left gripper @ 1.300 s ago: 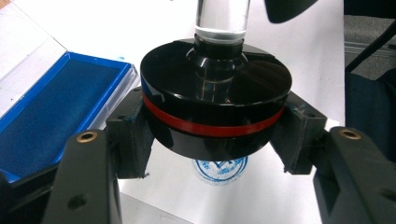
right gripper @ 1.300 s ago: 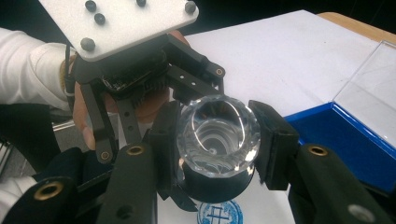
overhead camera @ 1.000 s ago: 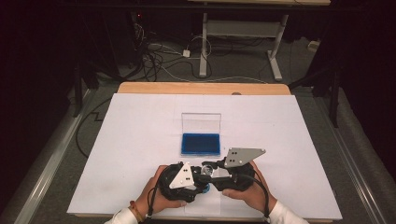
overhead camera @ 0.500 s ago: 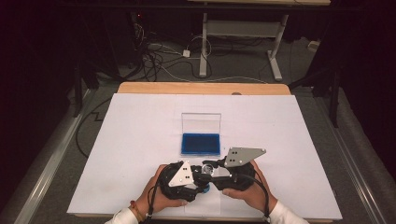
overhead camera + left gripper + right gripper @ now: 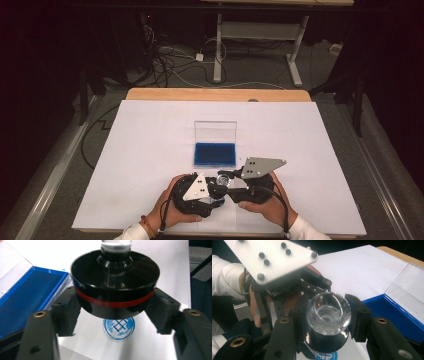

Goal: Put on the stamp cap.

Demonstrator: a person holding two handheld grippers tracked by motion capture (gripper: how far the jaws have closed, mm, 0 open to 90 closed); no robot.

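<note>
Hands low together, right gripper (image 5: 325, 315) clamping stamp (image 5: 327, 315), left gripper (image 5: 115, 315) loosening.

Open ink pad case (image 5: 215, 154) obstructing at 12 o'clock, just beyond both hand-held grippers, counter (image 5: 150, 145) free at 9 and 3 o'clock.

I am working at a worktop (image 5: 150, 150) covered in white sheeting, its wooden edge (image 5: 215, 94) showing at the far side. Beyond it, grey floor (image 5: 260, 70) is lying under a tangle of cables (image 5: 170, 60). A white-legged desk frame (image 5: 257, 35) is standing behind. The surrounding room is sitting in darkness.
</note>
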